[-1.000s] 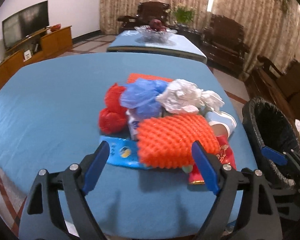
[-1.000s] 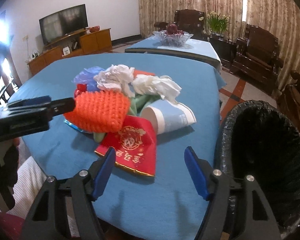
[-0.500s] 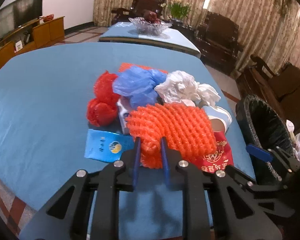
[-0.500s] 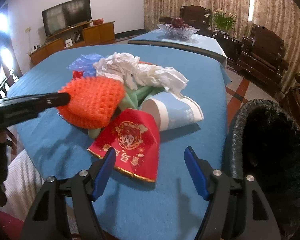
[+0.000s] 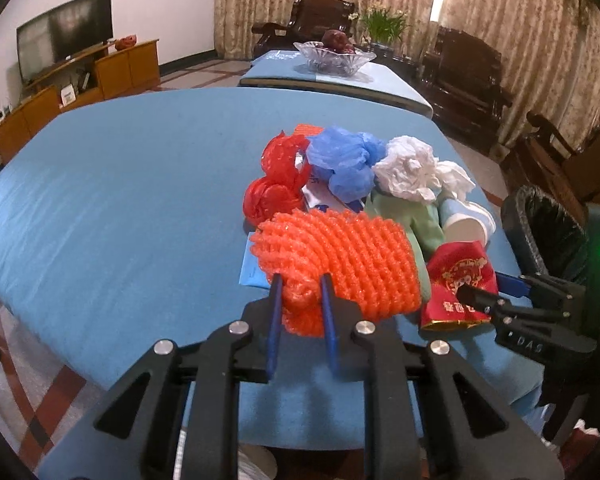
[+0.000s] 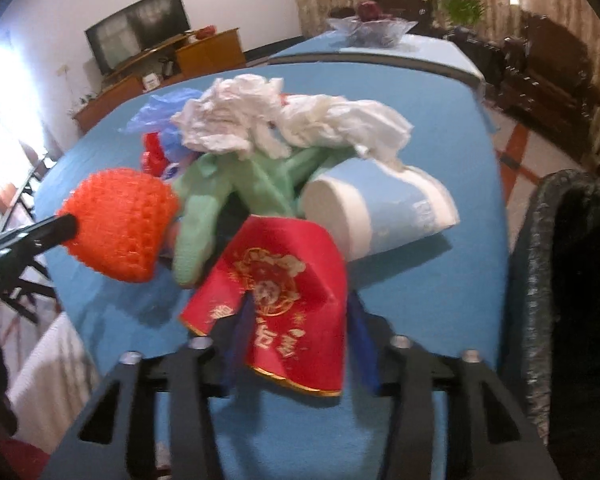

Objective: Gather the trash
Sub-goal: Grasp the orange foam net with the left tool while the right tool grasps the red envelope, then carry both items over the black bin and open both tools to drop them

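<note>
A heap of trash lies on the blue table [image 5: 120, 200]. My left gripper [image 5: 300, 280] is shut on the near end of the orange foam net [image 5: 340, 264], also seen at left in the right wrist view [image 6: 120, 224]. My right gripper [image 6: 300, 312] has its jaws closing on the red packet [image 6: 284, 280], which buckles up between the pads. The left wrist view shows that gripper [image 5: 482, 286] pinching the packet [image 5: 456, 276]. Behind lie a green glove [image 6: 220, 200], a paper cup [image 6: 380, 208], white tissue [image 6: 228, 120], a blue bag [image 5: 340, 160] and red plastic [image 5: 276, 184].
A black-lined bin [image 6: 540, 240] stands just off the table's right edge. A blue wrapper [image 5: 250, 272] lies under the net. Farther back are a second table with a glass bowl [image 5: 332, 56], a TV cabinet [image 5: 80, 80] and dark wooden chairs [image 5: 468, 68].
My left gripper closed from wide open onto the orange net and dragged its end toward me. My right gripper moved forward and down and narrowed around the red packet, which crumpled upward.
</note>
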Demonstrator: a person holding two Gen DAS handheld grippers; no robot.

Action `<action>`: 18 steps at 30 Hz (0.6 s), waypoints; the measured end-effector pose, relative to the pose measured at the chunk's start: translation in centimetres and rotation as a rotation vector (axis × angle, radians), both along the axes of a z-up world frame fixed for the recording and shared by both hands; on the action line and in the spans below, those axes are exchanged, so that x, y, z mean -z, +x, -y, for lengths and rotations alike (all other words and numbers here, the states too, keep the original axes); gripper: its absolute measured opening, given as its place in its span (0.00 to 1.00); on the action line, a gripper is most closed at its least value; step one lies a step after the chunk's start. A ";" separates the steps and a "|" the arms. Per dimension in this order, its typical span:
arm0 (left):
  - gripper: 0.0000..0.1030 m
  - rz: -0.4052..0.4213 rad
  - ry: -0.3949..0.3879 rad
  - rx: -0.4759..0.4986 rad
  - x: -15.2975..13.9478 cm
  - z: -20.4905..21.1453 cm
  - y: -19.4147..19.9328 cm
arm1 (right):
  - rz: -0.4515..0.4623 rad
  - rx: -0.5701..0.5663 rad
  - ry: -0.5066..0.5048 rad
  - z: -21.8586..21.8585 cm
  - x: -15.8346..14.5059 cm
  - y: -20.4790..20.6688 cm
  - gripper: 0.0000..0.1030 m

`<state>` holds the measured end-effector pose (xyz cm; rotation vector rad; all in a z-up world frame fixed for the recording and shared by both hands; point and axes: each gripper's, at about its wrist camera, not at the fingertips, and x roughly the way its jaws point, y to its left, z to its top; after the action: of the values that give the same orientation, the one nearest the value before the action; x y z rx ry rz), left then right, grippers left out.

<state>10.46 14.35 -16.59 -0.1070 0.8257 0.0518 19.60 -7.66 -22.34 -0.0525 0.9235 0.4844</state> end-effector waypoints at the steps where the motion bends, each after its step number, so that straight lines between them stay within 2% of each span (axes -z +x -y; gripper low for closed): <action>1: 0.17 0.003 0.005 0.003 0.1 0.0 -0.1 | 0.008 -0.002 -0.003 0.0 -0.2 -0.1 0.31; 3: 0.17 0.007 0.011 0.006 -0.1 0.2 -0.1 | 0.011 -0.008 0.025 0.3 -1.0 -0.3 0.24; 5: 0.17 0.014 0.014 0.005 -0.5 0.2 -0.3 | 0.010 -0.018 0.058 0.5 -1.9 -0.6 0.21; 7: 0.17 0.027 0.024 0.005 -1.1 0.2 -0.6 | 0.038 -0.040 0.045 0.4 -3.0 -1.2 0.19; 14: 0.17 0.084 0.034 -0.003 -3.8 0.4 -1.6 | 0.157 -0.072 0.040 0.2 -7.4 -3.5 0.18; 18: 0.17 0.129 0.039 0.022 -5.9 1.6 -1.8 | 0.214 -0.036 0.059 1.7 -9.9 -4.5 0.18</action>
<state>8.70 12.74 -10.67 -0.0633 0.6962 0.0396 15.14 -9.34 -12.40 -0.0660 0.6996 0.5289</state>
